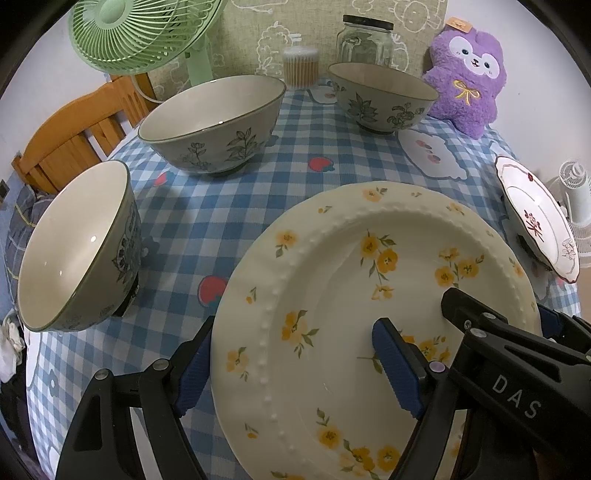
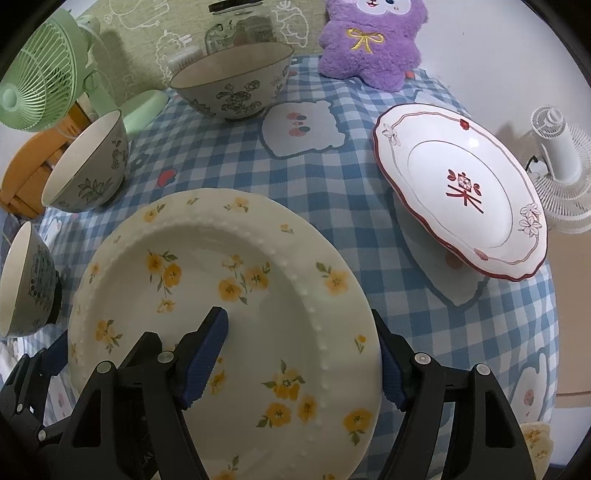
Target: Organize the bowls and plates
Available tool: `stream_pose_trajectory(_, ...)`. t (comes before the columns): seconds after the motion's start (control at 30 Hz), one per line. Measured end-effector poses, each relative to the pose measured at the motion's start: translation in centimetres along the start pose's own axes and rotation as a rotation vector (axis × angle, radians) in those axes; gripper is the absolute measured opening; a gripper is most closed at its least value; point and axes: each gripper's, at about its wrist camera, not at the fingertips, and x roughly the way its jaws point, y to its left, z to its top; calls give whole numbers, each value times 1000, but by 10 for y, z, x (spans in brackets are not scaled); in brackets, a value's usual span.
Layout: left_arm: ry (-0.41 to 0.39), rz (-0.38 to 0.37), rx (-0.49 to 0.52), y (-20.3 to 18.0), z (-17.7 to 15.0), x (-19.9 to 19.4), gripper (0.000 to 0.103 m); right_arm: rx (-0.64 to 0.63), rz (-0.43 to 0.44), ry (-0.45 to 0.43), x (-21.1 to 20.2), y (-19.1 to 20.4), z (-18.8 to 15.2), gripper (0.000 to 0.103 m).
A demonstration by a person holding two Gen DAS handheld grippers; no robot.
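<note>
A cream plate with yellow flowers (image 1: 332, 295) lies on the checked tablecloth, also in the right wrist view (image 2: 207, 280). My left gripper (image 1: 295, 369) straddles its left rim, one finger under the edge, one on top. My right gripper (image 2: 299, 354) straddles its right rim the same way and shows in the left view (image 1: 480, 332). Both look closed on the rim. A red-rimmed white plate (image 2: 461, 188) sits to the right. Three floral bowls stand apart: near left (image 1: 74, 251), middle (image 1: 210, 122), far (image 1: 380, 96).
A green fan (image 1: 140, 33), a glass jar (image 1: 365, 40), a cotton swab box (image 1: 301, 68) and a purple plush toy (image 1: 465, 74) line the table's back edge. A white fan (image 2: 561, 162) stands off the right edge. A wooden chair (image 1: 66, 136) is at left.
</note>
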Motion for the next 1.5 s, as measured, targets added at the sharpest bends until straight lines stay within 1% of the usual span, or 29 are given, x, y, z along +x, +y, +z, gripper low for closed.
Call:
stream_pose_trajectory(0.33, 4, -7, 3, 1, -4, -11, 82, 12, 4, 2, -12, 1, -6, 76)
stream_pose_trajectory(0.57, -18, -8, 6, 4, -5, -26, 81, 9, 3, -17, -29, 7, -9, 76)
stream_pose_trajectory(1.23, -97, -14, 22, 21, -9, -90, 81, 22, 4, -95, -99, 23, -22, 76)
stream_pose_trajectory(1.5, -133, -37, 31, 27, -13, -119, 81, 45, -16, -136, -132, 27, -34, 76)
